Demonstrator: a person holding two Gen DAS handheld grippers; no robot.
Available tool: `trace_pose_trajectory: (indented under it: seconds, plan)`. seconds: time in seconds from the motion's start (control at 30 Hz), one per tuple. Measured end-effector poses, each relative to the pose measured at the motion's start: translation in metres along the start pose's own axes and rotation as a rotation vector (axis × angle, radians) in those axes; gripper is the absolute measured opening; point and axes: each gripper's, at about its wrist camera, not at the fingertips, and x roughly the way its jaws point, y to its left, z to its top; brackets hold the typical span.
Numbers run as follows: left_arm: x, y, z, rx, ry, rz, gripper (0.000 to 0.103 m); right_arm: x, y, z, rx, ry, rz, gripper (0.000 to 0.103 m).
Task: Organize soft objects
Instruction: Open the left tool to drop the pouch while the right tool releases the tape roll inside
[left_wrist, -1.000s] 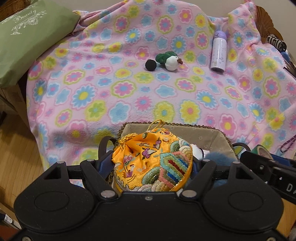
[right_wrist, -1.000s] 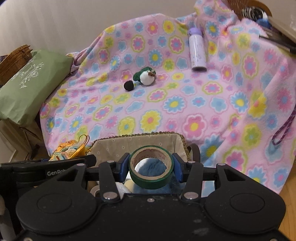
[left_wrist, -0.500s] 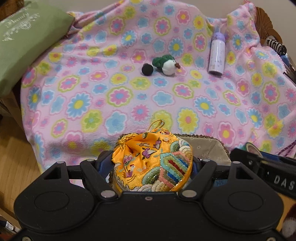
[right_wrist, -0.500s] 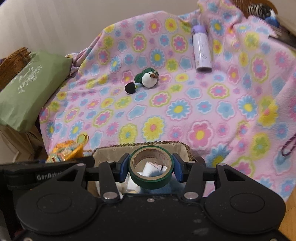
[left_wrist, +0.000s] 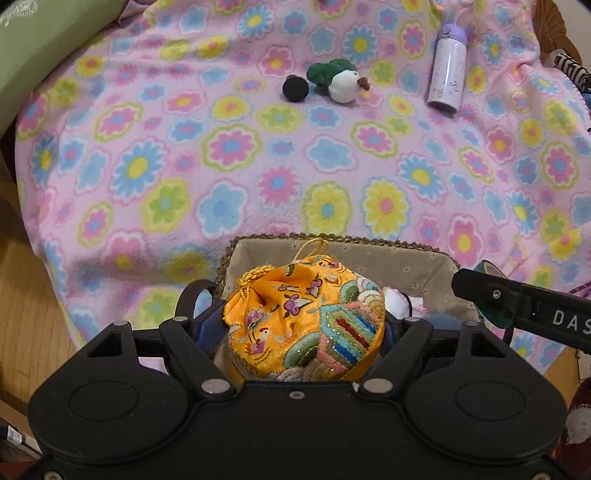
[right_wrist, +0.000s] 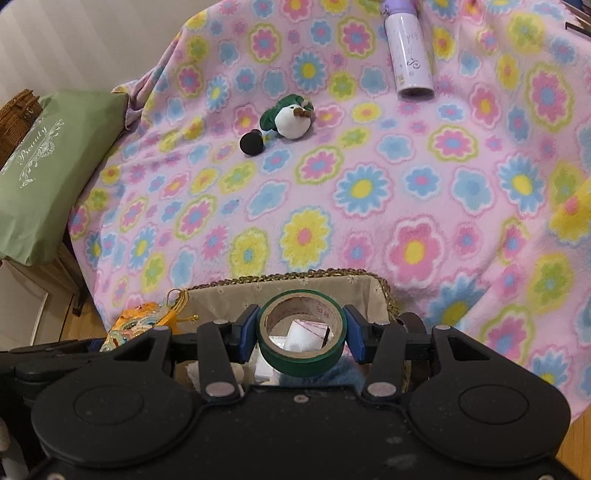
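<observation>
Two grippers hang side by side over a lined basket (left_wrist: 413, 258) that sits at the near edge of a pink flowered blanket (left_wrist: 229, 155). The left gripper (left_wrist: 304, 328) has its fingers clamped on an orange embroidered drawstring pouch (left_wrist: 306, 317), which bulges between the blue pads above the basket's left part; a gold cord loop sticks up from its gathered neck. The right gripper (right_wrist: 302, 339) has its fingers closed on a roll of green tape (right_wrist: 303, 343), held on edge with its cardboard core facing the camera; faint red print runs round the inside of the core, too small to read. Through the core, white items and a bit of blue fluff show inside the basket.

In the left wrist view the right gripper's black body crosses the right edge, with white letters "DAS" cut off by the frame.

Toward the blanket's far edge lie a green-and-white plush bird (left_wrist: 338, 83), a black ball (left_wrist: 294, 88) just beside it, and a lilac bottle (left_wrist: 447, 72) lying on its side with script on it that I cannot make out. At the blanket's left edge rests a green cushion (right_wrist: 48, 166) lettered "Beauty" in white among flourishes.
</observation>
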Motion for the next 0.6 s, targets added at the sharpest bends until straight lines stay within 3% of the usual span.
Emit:
trace_pose_trajectory:
  seconds: [0.4,0.47,0.6]
  plan:
    - [0.0021,-0.0003,-0.0008,0.010,0.014,0.007,0.076,0.0004,0.0033,-0.0017,-0.009,0.003,0.002,0.049]
    - [0.0017,0.0001,-0.0020,0.012,0.007,0.002,0.076,-0.0001,0.0028,-0.0014,-0.011,0.004,0.006,0.055]
    - [-0.0015,-0.0007,-0.0027,0.022,-0.011,-0.008,0.079,-0.0028,0.0023,-0.0016,-0.013,-0.005,-0.003,0.056]
